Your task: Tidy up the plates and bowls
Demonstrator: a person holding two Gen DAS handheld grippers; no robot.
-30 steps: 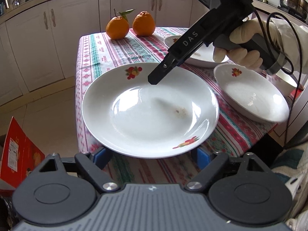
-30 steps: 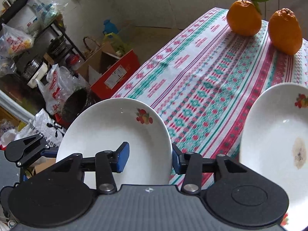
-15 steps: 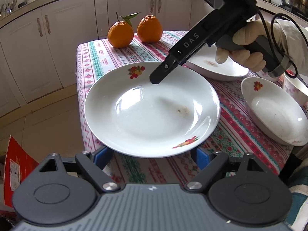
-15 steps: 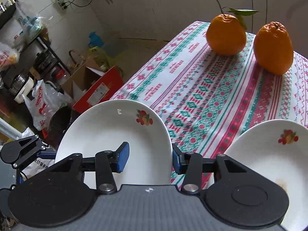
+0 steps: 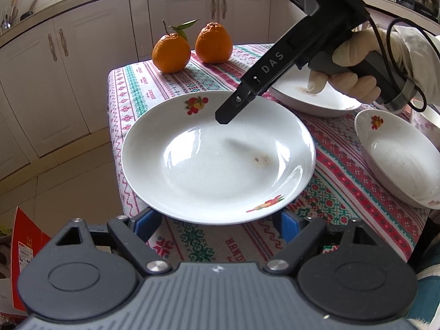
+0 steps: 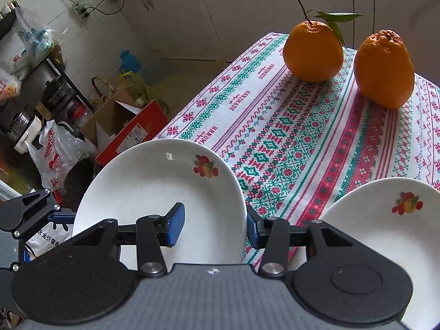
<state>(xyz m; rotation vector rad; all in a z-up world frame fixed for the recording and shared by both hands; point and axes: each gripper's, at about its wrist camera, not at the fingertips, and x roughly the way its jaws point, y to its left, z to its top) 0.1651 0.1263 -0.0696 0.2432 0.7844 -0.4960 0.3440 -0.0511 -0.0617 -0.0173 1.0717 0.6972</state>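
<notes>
A white plate with fruit prints point(image 5: 217, 165) point(image 6: 154, 187) hangs over the near left corner of the cloth-covered table point(image 5: 154, 88). My right gripper point(image 6: 214, 225) is shut on its rim, one blue pad inside the plate and the other outside. It reaches in from the upper right in the left wrist view, where my right gripper point(image 5: 228, 112) has a finger on top of the plate. My left gripper point(image 5: 217, 224) stands open and wide. Its fingertips are hidden under the plate's near rim, and I cannot tell whether they touch it.
A second white plate point(image 5: 316, 96) point(image 6: 385, 233) and a deeper dish point(image 5: 398, 159) rest on the table to the right. Two oranges point(image 5: 170, 55) point(image 6: 313, 52) stand at the far end. A red carton point(image 6: 132, 137) and bags lie on the floor left of the table.
The plate and both grippers moved together across the table while keeping the same hold. The oranges look nearer, and the other dishes have slid to the right of the view.
</notes>
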